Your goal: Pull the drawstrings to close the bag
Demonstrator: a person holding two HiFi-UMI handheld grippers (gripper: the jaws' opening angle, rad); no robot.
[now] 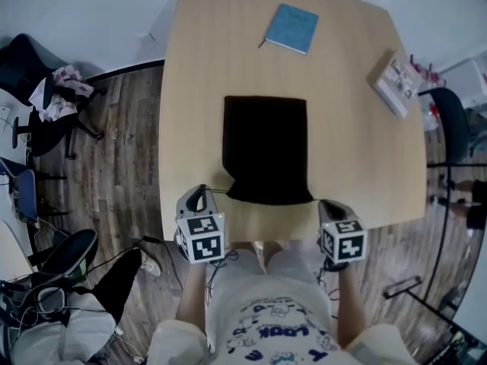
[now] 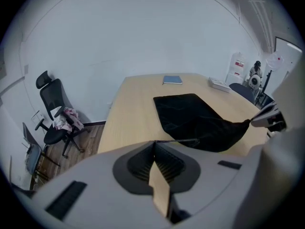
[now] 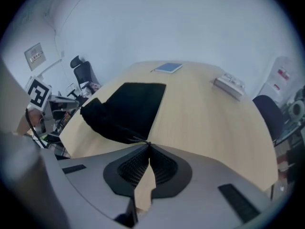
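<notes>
On the smooth pale wood table (image 1: 190, 90), a limp black rectangular bag (image 1: 266, 147) lies at our twelve o'clock. Our left gripper (image 1: 199, 198) and right gripper (image 1: 329, 207) each pinch its thin drawstring (image 2: 181, 140).

Soft, even indoor light with faint shadows; fisheye bending, dark vignetted corners, slightly soft focus.

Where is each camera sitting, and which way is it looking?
Head view: on the person's head, facing steeply down at the table and black bag; left claw, right claw and lap show.
Left gripper view: on the left claw, facing across the table; its shut jaws pinch a drawstring.
Right gripper view: on the right claw, facing likewise; its jaws pinch the other drawstring.
Shared: all see the bag and blue notebook.
</notes>
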